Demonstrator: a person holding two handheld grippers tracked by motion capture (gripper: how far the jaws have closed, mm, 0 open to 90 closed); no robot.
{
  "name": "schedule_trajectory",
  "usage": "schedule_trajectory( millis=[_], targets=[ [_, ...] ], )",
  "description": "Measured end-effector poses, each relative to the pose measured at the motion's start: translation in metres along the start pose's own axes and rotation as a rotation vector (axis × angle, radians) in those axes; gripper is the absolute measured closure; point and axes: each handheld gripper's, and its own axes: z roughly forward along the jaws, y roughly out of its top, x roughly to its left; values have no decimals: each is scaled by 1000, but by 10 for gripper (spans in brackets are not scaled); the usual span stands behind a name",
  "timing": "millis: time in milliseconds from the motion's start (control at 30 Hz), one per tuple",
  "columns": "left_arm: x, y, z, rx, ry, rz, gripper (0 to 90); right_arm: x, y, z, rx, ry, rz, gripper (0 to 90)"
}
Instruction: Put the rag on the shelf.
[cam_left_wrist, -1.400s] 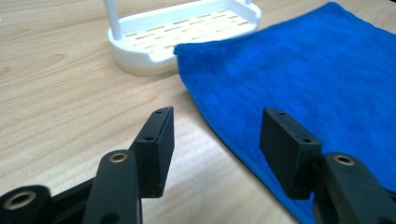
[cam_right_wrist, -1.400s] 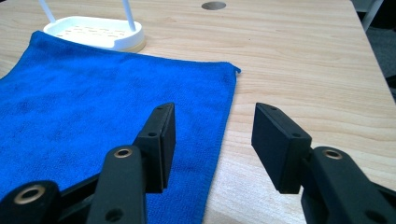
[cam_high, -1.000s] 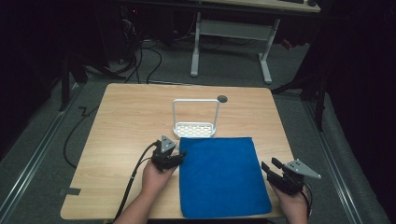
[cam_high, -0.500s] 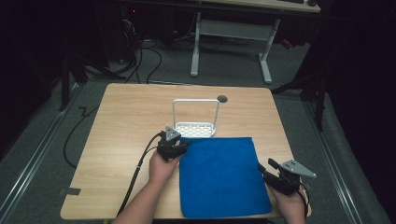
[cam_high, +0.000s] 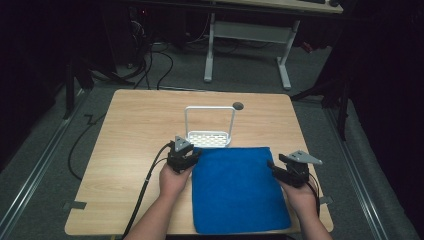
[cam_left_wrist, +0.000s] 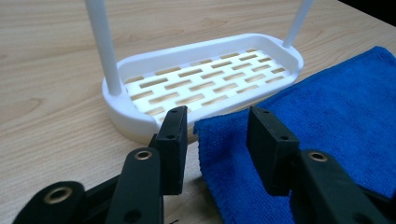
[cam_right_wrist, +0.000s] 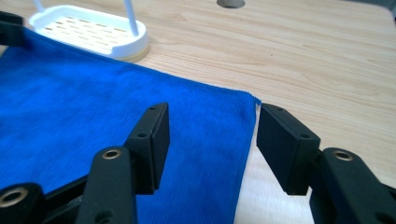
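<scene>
- Left gripper (cam_left_wrist: 217, 133): jaws apart and just been closing, straddling the blue microfibre cloth's (cam_high: 237, 187) far-left corner, pads not pressing
- Right gripper (cam_right_wrist: 210, 140): jaws just been opening, wide astride the far-right corner; cloth flat on the wooden table (cam_high: 130, 130), touching the white slotted tray (cam_left_wrist: 205, 79)

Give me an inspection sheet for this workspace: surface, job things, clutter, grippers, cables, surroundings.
Surface: wooden table, with a round hole near the far edge.
Job things: blue cloth lies flat at the near edge; white rack stands just beyond its far edge.
Clutter: nothing seen.
Grippers: left gripper has its jaws astride the cloth's far left corner; they have just been closing but do not yet press on it. Right gripper is open at the cloth's far right corner, its jaws having just been opening.
Cables: a black cable trails from the left gripper over the near edge.
Surroundings: dark room, grey floor, white desk frame behind.
</scene>
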Motion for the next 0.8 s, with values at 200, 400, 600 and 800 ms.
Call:
schedule_trajectory(
  millis=[200,400,600,800],
  targets=[
    [2,0,1,19,-6,-20,581,-17,18,33,61,-26,40,502],
    [2,1,3,37,-6,-16,559,-32,16,55,81,-31,103,538],
    [2,1,4,48,-7,-20,551,-39,10,70,97,-23,151,564],
    [1,2,6,57,-22,-7,600,-40,5,80,110,-20,153,583]
  ],
)
